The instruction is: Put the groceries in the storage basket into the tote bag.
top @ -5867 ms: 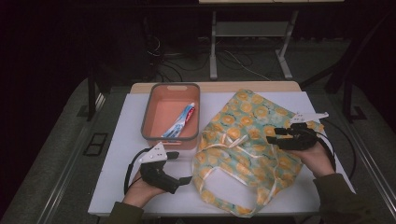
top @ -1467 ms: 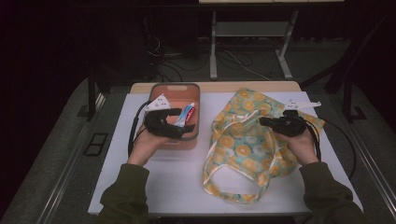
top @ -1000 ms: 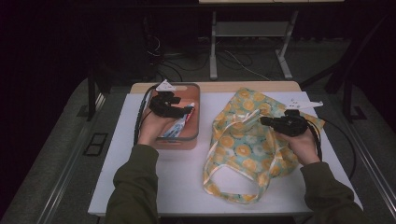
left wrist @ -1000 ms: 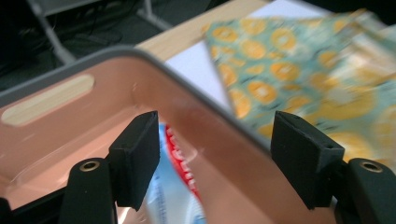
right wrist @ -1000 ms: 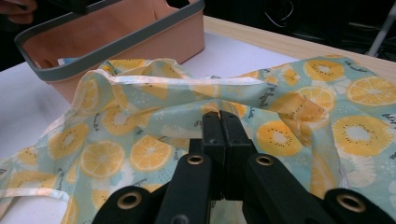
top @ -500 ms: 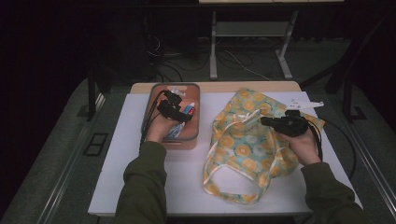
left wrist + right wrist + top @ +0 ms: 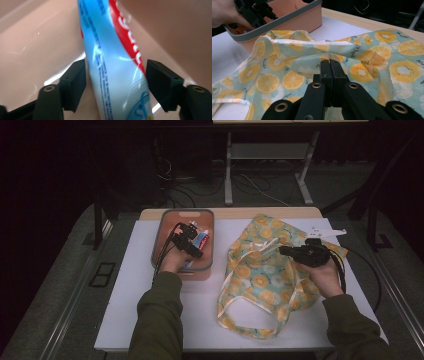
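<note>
Nearest to us on the white worktop [image 7: 125, 320] lies the lemon-print cloth bag [image 7: 265, 285], its pale handles looped toward our side and its mouth turned toward the far edge. Our right gripper [image 7: 286, 251] rests on the bag's upper part with its jaws pressed together; in the right gripper view the two pads meet at a fold of the fabric [image 7: 329, 62], but we cannot tell whether any cloth is actually pinched between them. We judge that this hand is there to steady the bag, or lift its rim, so that something can go in. Farther off and to the left stands the pink bin with a grey rim [image 7: 159, 240], just beside the bag. Inside it lies the toothpaste tube [image 7: 112, 65], blue, white and red, and we see nothing else in the bin. Our left gripper [image 7: 192, 240] reaches down into the bin; its jaws have just been closing and now stand apart on either side of the tube, close to its edges without clearly pressing. We take this as lining up the grasp across the tube's width before lifting it out.
</note>
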